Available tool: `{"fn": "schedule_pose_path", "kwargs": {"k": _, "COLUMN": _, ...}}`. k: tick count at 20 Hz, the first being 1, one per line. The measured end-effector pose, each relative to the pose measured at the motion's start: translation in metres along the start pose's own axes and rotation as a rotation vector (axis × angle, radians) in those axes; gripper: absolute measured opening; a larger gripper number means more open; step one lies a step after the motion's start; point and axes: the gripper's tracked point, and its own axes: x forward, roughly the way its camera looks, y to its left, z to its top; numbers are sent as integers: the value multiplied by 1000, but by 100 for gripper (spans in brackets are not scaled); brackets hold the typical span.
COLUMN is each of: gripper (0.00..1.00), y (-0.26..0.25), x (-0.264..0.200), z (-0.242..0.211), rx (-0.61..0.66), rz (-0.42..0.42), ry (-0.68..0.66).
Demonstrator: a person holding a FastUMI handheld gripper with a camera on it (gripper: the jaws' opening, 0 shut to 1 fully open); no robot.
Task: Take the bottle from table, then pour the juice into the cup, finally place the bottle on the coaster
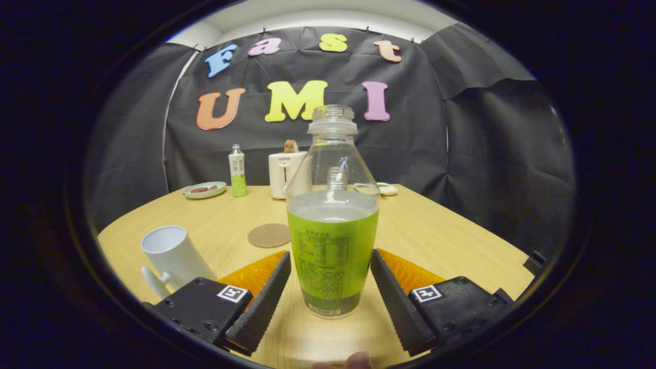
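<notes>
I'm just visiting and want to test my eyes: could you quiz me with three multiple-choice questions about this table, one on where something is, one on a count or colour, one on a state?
1. Where is the round coaster?
A. On the table beyond the fingers, between the white cup and the near bottle
B. Under the toaster
C. Inside the cup

2. How many bottles stand on the table?
A. One
B. Two
C. Four

3. What are the gripper's fingers doing?
A. Pressing on the cup
B. Shut with nothing between them
C. Open on either side of the near bottle, not touching it

Answers:
1 A, the coaster lies bare on the table, to the right of the cup.
2 B, the near bottle and a small far bottle near the toaster.
3 C, a gap shows between the gripper fingers and the bottle.
</notes>
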Motion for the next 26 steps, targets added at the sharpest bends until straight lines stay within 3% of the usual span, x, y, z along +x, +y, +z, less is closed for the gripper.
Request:
{"fn": "schedule_pose_path", "kwargs": {"k": 5, "gripper": 98, "y": 1, "x": 3, "z": 6, "rx": 5, "rz": -13, "ry": 9}}
{"fn": "schedule_pose_path", "kwargs": {"k": 8, "gripper": 82, "y": 3, "x": 2, "z": 7, "rx": -7, "rz": -7, "ry": 7}}
{"fn": "schedule_pose_path", "kwargs": {"k": 17, "gripper": 75, "y": 23, "x": -26, "z": 18, "rx": -82, "rz": 66, "ry": 4}}
{"fn": "schedule_pose_path", "kwargs": {"k": 26, "gripper": 73, "y": 31, "x": -36, "z": 35, "rx": -279, "rz": 62, "ry": -3}}
